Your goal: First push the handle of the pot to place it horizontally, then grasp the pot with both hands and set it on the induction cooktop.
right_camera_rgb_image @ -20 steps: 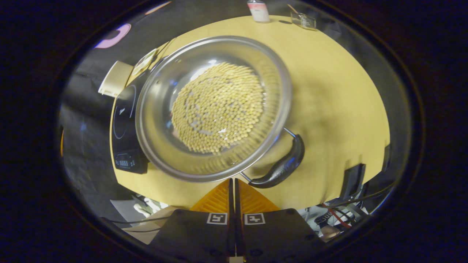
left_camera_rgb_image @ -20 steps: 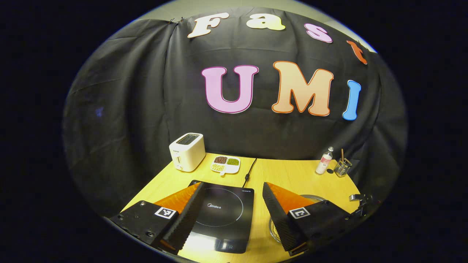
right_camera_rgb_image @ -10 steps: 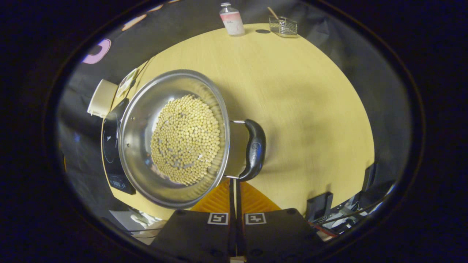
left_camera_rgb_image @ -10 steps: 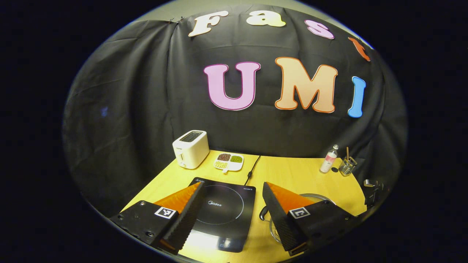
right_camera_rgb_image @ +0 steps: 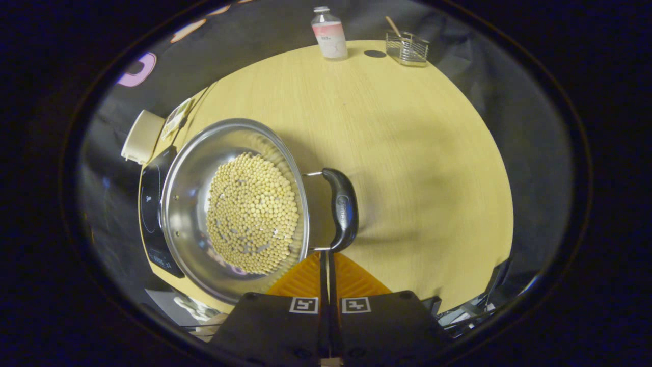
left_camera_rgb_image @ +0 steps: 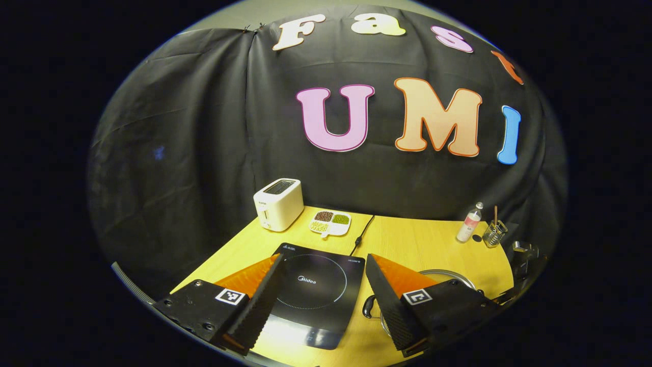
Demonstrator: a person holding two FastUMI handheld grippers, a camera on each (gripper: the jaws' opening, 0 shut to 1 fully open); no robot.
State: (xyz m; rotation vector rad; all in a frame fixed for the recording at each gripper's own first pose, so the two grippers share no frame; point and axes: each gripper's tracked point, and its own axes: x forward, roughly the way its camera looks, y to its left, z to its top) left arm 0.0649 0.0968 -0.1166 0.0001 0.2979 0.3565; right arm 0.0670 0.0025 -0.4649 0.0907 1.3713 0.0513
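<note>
With the right gripper (right_camera_rgb_image: 326, 255) closed and empty at the black handle (right_camera_rgb_image: 343, 209) of the bean-filled pot (right_camera_rgb_image: 234, 209) beside the induction cooktop (left_camera_rgb_image: 316, 290), and the left gripper (left_camera_rgb_image: 321, 300) wide open, empty, an over-hard push could spill beans across the bench (right_camera_rgb_image: 407, 153).

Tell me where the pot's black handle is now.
In the right gripper view the black handle sits on the pot's right side, just beyond the shut right tongs, over the yellow table.

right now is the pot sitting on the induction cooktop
No, the pot stands on the wooden table beside the induction cooktop, holding pale beans.
</note>
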